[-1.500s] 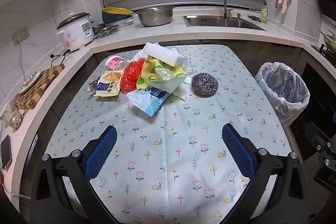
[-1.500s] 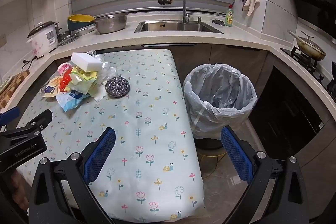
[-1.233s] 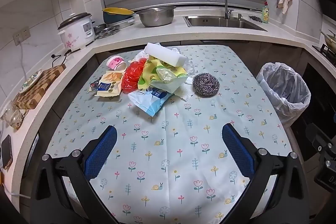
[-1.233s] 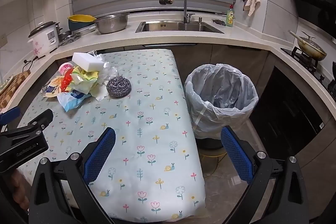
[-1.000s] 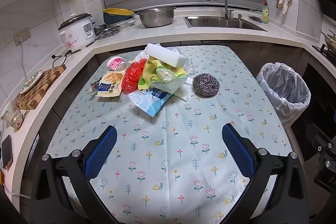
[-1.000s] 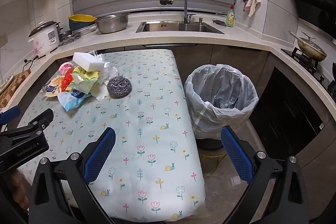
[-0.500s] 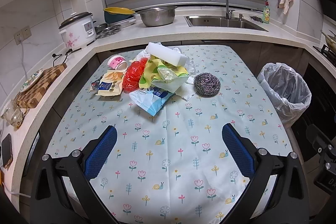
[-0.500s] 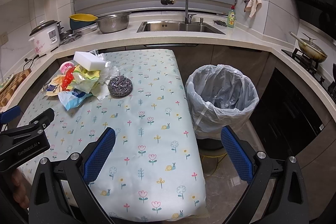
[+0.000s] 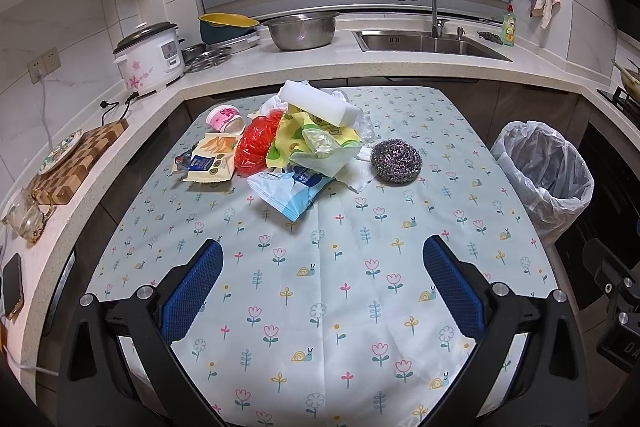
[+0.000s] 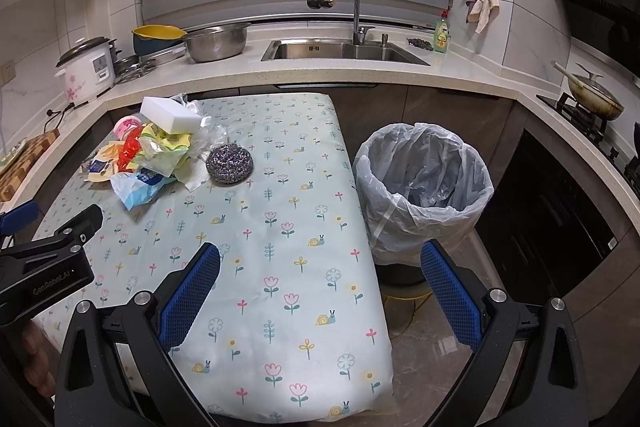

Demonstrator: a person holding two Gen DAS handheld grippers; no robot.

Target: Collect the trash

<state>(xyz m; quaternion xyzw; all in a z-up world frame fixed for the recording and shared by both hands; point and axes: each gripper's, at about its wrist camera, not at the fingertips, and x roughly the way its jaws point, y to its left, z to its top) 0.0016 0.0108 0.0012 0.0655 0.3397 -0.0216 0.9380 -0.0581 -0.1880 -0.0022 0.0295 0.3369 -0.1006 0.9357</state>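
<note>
Trash sits heaped toward the far left corner of the bench point(image 9: 320, 291), nothing collected yet. Leftmost in the heap are a pink cup point(image 9: 225, 118) on its side and a yellow snack packet point(image 9: 210, 163); next come a red mesh wrapper point(image 9: 256, 147), yellow-green wrappers point(image 9: 316, 141) with a white sponge block point(image 9: 318, 105) resting on top, and a blue-and-white packet point(image 9: 290, 189) that reaches nearest the near edge. A steel scouring ball point(image 9: 396, 161) lies just right of the heap, apart from the wrappers. Off the bench's right edge stands the lined bin point(image 10: 424, 187), which looks empty.

The left hand-held gripper point(image 9: 320, 291) hovers over the near edge with its jaws spread wide and nothing between them; the right hand-held gripper point(image 10: 318, 297) hangs over the near right corner, likewise wide open and empty.

The step in hand looks like the first pick. It would go best to start at the loose outer pieces: the blue-and-white packet for the left side, the scouring ball for the right, since it is closest to the bin. Thin film will crumple and slip, so pinch a bunched fold rather than a flat edge. Lifting a lower wrapper risks tipping the sponge block off; taking that block early avoids it.
</note>
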